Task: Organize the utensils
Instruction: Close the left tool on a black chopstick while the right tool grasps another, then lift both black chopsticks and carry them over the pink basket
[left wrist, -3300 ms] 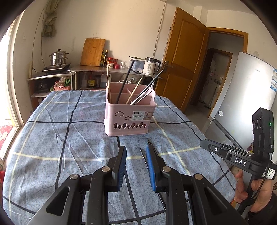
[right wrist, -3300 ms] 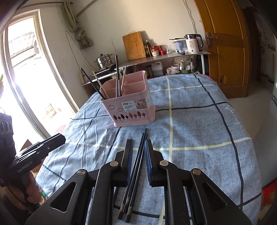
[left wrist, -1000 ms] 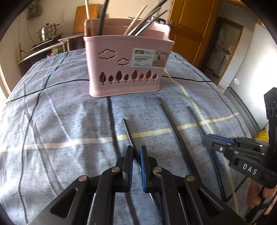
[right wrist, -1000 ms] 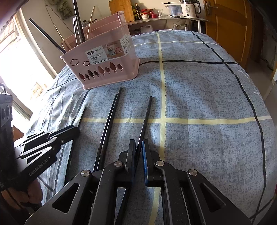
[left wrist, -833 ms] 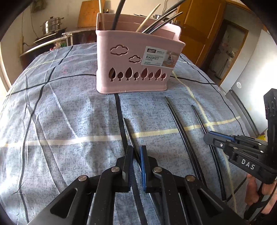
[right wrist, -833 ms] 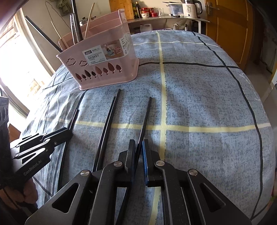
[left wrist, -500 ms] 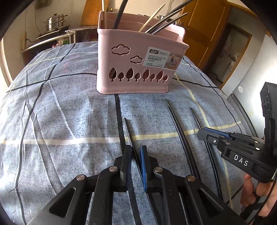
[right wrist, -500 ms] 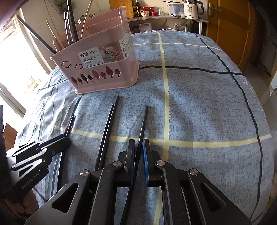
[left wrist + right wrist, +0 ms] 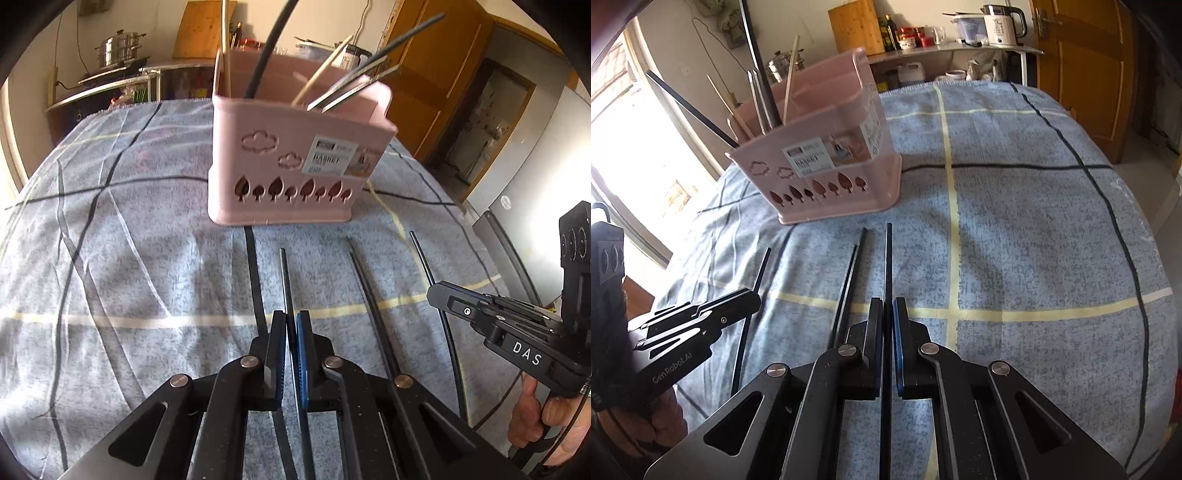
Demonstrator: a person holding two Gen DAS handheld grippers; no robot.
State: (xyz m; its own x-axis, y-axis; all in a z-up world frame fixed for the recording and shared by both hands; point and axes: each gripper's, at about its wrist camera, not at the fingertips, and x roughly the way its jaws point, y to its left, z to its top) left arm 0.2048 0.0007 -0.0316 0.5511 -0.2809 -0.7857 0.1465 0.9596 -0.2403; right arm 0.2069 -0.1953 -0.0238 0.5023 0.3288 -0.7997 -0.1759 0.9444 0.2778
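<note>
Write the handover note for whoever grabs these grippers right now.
Left gripper: shut on a black chopstick, jaws just closed.
Right gripper: shut on another black chopstick, likewise.
Both held sticks point toward the pink basket on the checked cloth.
Done: several utensils already stand in the basket.
Left: put both held sticks in, then the loose pair lying between the grippers.

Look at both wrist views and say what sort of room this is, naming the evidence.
Most likely a home kitchen with a dining table. A steamer pot sits on a side counter, an electric kettle and wooden cutting board stand on a shelf, and a pink utensil basket holds chopsticks on the cloth-covered table.
</note>
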